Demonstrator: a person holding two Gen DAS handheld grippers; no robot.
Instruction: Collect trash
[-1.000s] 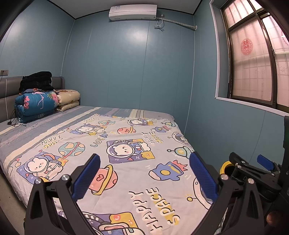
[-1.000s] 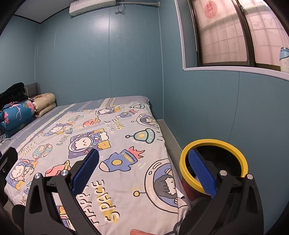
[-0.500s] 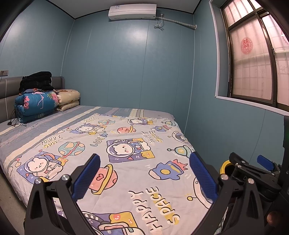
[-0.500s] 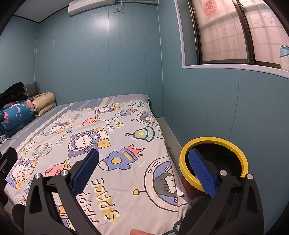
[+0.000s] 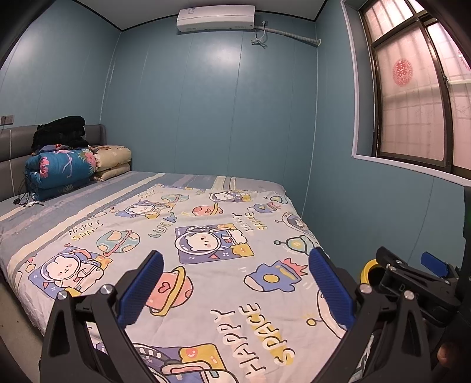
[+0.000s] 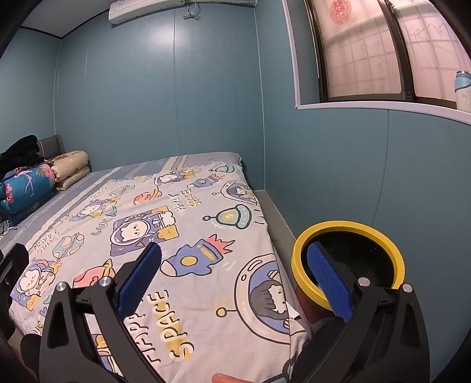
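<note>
A trash bin with a yellow rim (image 6: 347, 229) and a black liner stands on the floor between the bed and the right wall; a sliver of its rim shows in the left wrist view (image 5: 366, 269). My left gripper (image 5: 235, 274) is open and empty above the foot of the bed. My right gripper (image 6: 234, 271) is open and empty, its right finger in front of the bin's mouth. The right gripper also shows at the right edge of the left wrist view (image 5: 412, 271). No loose trash shows on the bed.
The bed carries a cartoon space-print quilt (image 5: 206, 244). Folded blankets (image 5: 59, 171) and black clothes (image 5: 60, 132) lie at the headboard. A window (image 5: 412, 88) sits in the right wall, with a bottle (image 6: 462, 88) on its sill. An air conditioner (image 5: 216, 16) hangs high.
Both grippers have drifted very slightly; the views shift a little. Both stay open and empty.
</note>
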